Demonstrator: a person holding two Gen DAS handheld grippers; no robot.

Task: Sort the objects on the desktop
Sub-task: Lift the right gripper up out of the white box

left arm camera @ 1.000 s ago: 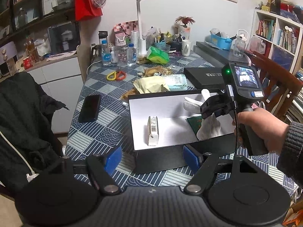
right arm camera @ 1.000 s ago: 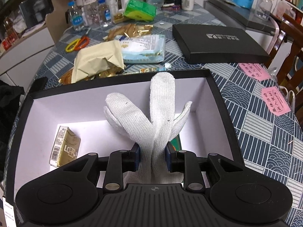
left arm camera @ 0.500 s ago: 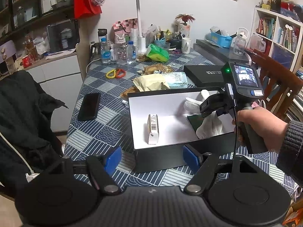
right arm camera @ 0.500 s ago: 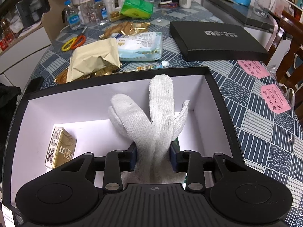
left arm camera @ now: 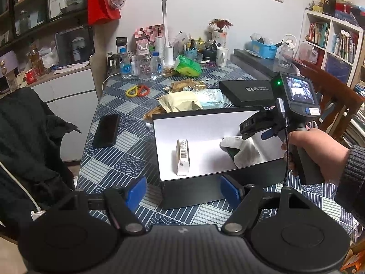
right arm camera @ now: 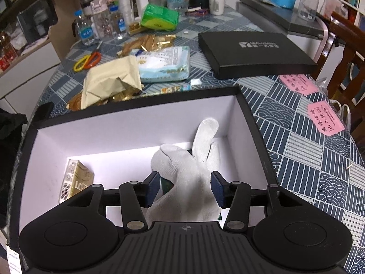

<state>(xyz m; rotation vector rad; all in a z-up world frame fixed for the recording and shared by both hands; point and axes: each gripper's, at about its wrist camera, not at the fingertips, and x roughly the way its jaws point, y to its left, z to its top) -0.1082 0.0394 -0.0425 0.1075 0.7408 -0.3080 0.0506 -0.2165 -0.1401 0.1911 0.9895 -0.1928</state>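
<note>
A cluttered dining table (left arm camera: pixel 127 162) with a blue patterned cloth holds an open black box (right arm camera: pixel 141 125) with a white lining, which serves as the landmark for everything here.

Inside the box, a white knit glove (right arm camera: pixel 194 171) lies slumped on the floor toward the right end, partly covering something dark green that is too hidden to identify. The right gripper (right arm camera: pixel 184 188) hangs just above the glove with its tongs spread apart on either side of the fabric, not pinching it. At the left end of the box floor sits a small gold and white carton (right arm camera: pixel 74 182) with a barcode.

The left gripper (left arm camera: pixel 183 191) waits in front of the box's near wall, its blue pads wide apart and holding nothing.

Judging by this layout, the sorting is partly done: the glove, the carton and the hidden green item are already in the box.

Much appears to remain outside. Behind the box lie a crumpled tan paper bag (right arm camera: pixel 111 80), a pale blue tissue pack (right arm camera: pixel 166 65) and gold wrappers (right arm camera: pixel 148 42). Further behind and to the left are yellow and orange scissors (right arm camera: pixel 87 61). To the left of the box rests a black phone (left arm camera: pixel 106 130). Behind and to the right lies the flat black lid (right arm camera: pixel 253 54), and two pink notes (right arm camera: pixel 314 98) sit to the right. Which of these belong in the box cannot be told.
</note>
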